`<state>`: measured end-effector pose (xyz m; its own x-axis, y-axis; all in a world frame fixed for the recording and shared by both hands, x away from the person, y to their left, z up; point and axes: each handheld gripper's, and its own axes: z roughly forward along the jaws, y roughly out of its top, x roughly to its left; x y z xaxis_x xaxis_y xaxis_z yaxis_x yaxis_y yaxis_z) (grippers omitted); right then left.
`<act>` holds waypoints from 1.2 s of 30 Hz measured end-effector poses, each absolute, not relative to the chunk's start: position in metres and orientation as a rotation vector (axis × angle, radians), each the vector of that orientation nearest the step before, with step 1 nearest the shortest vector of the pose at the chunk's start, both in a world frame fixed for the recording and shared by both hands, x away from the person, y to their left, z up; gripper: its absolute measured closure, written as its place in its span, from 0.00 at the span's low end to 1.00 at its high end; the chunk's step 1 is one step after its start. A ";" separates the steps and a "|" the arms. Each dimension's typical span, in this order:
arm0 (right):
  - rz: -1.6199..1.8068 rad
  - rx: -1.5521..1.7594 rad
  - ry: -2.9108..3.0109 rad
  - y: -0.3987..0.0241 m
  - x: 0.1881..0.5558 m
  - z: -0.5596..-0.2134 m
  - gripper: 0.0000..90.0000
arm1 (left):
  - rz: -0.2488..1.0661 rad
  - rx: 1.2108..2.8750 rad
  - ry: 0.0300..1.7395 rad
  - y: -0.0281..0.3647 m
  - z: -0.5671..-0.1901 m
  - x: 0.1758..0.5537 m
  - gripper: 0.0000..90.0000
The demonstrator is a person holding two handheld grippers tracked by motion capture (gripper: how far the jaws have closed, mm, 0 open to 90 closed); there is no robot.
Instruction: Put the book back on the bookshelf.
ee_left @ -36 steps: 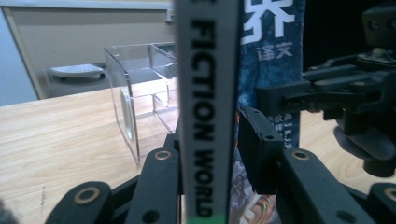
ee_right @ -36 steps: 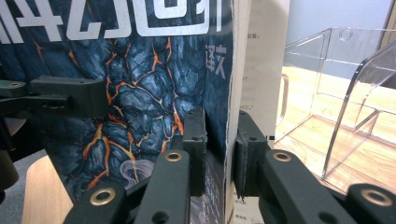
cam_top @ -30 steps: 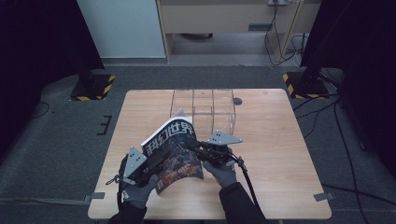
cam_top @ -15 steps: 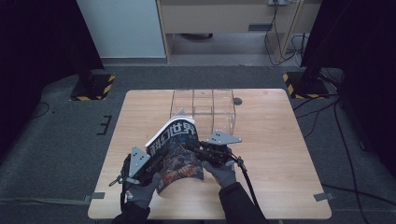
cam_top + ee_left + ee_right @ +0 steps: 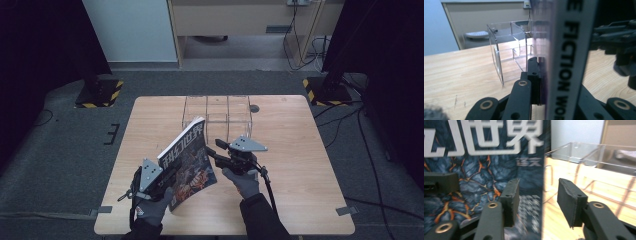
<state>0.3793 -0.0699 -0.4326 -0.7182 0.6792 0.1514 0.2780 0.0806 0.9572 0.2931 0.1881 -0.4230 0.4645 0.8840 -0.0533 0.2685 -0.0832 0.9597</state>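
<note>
Left gripper (image 5: 167, 175): clamped on the magazine's spine, at the near left of the surface (image 5: 300, 190).
Right gripper (image 5: 212, 150): jaws have just been opening, apart, with the magazine's edge between them, seemingly untouched.
Magazine (image 5: 187, 162): held tilted on edge, just near the clear box.
Clear box (image 5: 217, 112): compartmented, at the far middle.

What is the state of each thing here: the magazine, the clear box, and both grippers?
Magazine: closed, tilted up off the table, held at its spine.
Clear box: empty, standing on the table.
Left gripper: shut on the magazine.
Right gripper: jaws have just been opening; magazine's edge between them, pads apart.
</note>
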 end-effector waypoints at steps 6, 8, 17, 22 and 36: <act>1.550 1.013 2.026 -0.088 0.385 -0.431 0.43 | 0.676 1.600 1.040 0.192 -0.420 0.294 0.91; 1.502 1.025 2.039 -0.094 0.386 -0.432 0.39 | 0.665 1.602 1.032 0.190 -0.419 0.294 0.91; 1.360 1.082 2.066 -0.125 0.388 -0.447 0.25 | 0.638 1.577 1.036 0.192 -0.407 0.295 0.91; 1.304 1.116 2.074 -0.144 0.385 -0.457 0.23 | 0.647 1.552 1.033 0.195 -0.396 0.295 0.91; 1.139 1.257 2.042 -0.207 0.376 -0.489 0.18 | 0.666 1.480 1.046 0.206 -0.373 0.308 0.91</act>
